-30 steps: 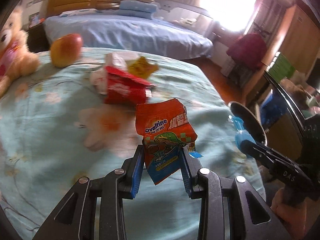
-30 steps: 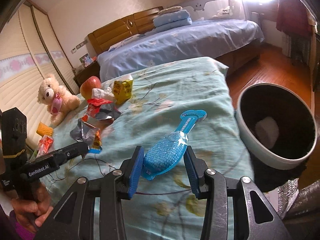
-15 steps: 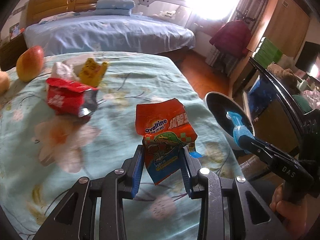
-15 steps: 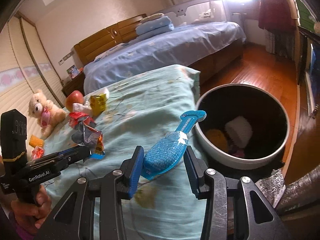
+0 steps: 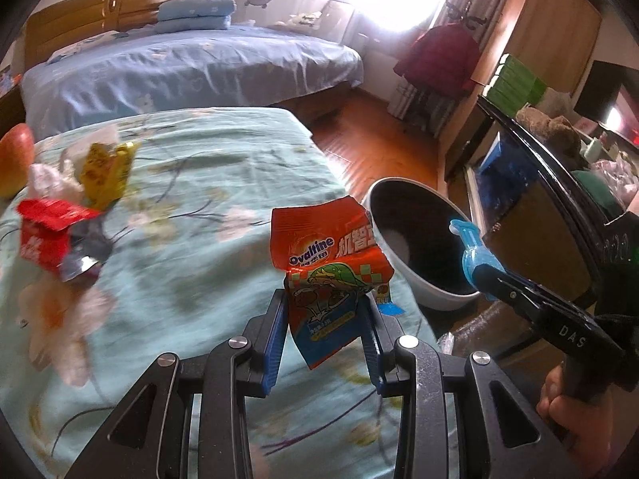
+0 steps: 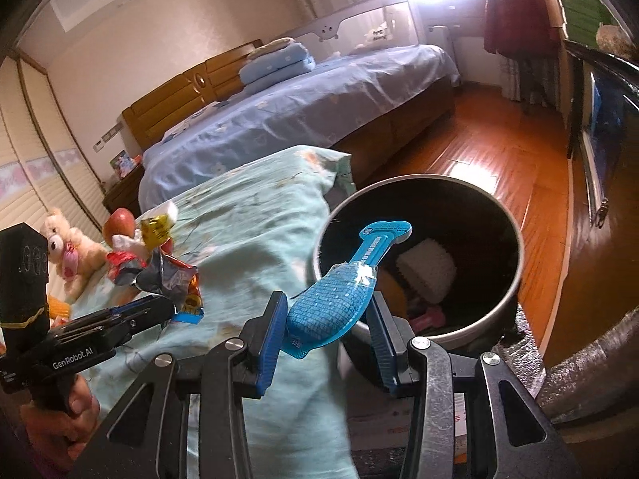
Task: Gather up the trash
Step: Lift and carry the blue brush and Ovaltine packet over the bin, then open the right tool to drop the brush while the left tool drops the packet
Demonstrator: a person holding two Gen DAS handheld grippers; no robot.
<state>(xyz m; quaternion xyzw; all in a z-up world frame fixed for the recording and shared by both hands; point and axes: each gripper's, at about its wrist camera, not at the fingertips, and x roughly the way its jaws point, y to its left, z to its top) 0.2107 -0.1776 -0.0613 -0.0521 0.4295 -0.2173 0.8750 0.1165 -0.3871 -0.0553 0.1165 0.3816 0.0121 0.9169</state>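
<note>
Ovaltine wrapper [image 5: 331,275] sits clamped between the left gripper's [image 5: 324,311] fingers beside the bin [image 5: 419,295]; the right gripper [image 6: 327,319] pinches a blue package [image 6: 339,299] above the bin's rim.

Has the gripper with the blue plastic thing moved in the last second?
Yes. The right gripper, shut on the blue package, has moved off the bed toward the bin; the package's tip now overlaps its opening.
</note>
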